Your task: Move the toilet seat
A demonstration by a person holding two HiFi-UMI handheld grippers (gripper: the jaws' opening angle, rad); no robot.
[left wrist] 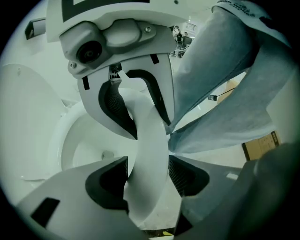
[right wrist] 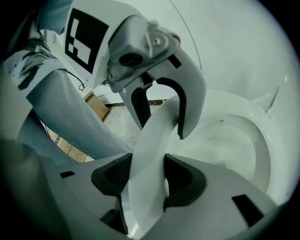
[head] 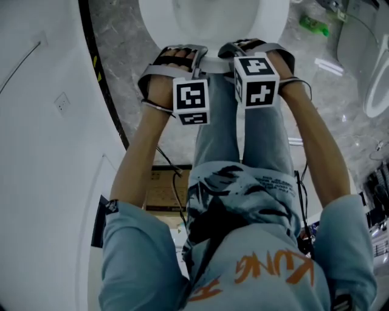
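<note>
The toilet seat [head: 217, 62] sits at the top centre of the head view, at the front of the white bowl [head: 182, 18]. The person stands over it with both arms stretched forward.

**Grip state**
- Left gripper [left wrist: 147, 176]: the front band of the seat runs up between its jaws at lower centre of the left gripper view. Both dark pads [left wrist: 110, 183] lie against the band, so the gripper is clamped on the seat.
- Right gripper [right wrist: 149, 178]: it is likewise closed on the seat band, just beside the left gripper, with a pad on each face.

**Handling, as judged**
- The seat looks like a rigid moulded ring that is fairly light. It should keep its shape under the jaws.
- Its surface is glossy, so expect it to be slippery. Ribbed pads set square on the flat faces should hold better than a grip on the rounded edge.
- It presumably pivots on a rear hinge that no view shows. It would then swing in an arc and would not lift straight up.
- The front rim, where both grippers now sit, gives the most leverage.
- A dropped seat would slam on the ceramic bowl.

Whether the seat is resting on the bowl rim or already raised off it cannot be told.
</note>
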